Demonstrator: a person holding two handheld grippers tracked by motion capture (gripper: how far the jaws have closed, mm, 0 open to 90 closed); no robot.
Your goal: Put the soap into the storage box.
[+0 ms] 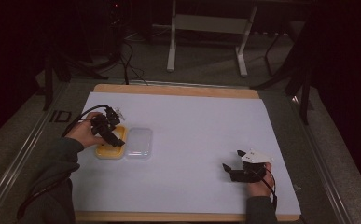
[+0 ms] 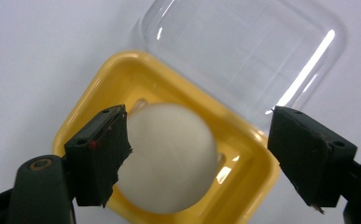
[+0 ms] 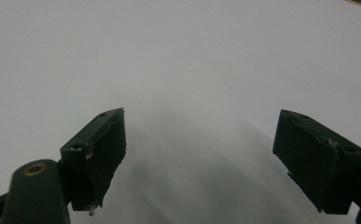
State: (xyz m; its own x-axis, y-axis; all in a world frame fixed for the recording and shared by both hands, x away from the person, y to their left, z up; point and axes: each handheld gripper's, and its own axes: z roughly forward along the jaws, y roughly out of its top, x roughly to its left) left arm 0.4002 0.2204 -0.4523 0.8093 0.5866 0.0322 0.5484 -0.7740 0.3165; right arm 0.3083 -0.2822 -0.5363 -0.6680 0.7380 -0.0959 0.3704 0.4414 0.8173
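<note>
A white egg-shaped ball (image 2: 169, 154) sits in a yellow tray (image 2: 99, 93), slightly blurred. The tray's clear lid (image 2: 243, 51) lies open flat beside it. My left gripper (image 2: 197, 126) hangs over the tray with the ball between its jaws: one pad is at the ball's side and the other stands well clear of it, so the gripper is open. From above, the left gripper (image 1: 108, 128) covers part of the yellow tray (image 1: 108, 151), with the lid (image 1: 138, 142) to its right. My right gripper (image 1: 232, 159) rests open near the front right, nothing between its fingers (image 3: 99, 149).
A white mat (image 1: 192, 121) covers a wooden board (image 1: 169, 89) on the table. Beyond the far edge stand the white legs of a frame (image 1: 171, 46) and loose cables (image 1: 129, 60) on the floor. Metal rails run along both sides of the table.
</note>
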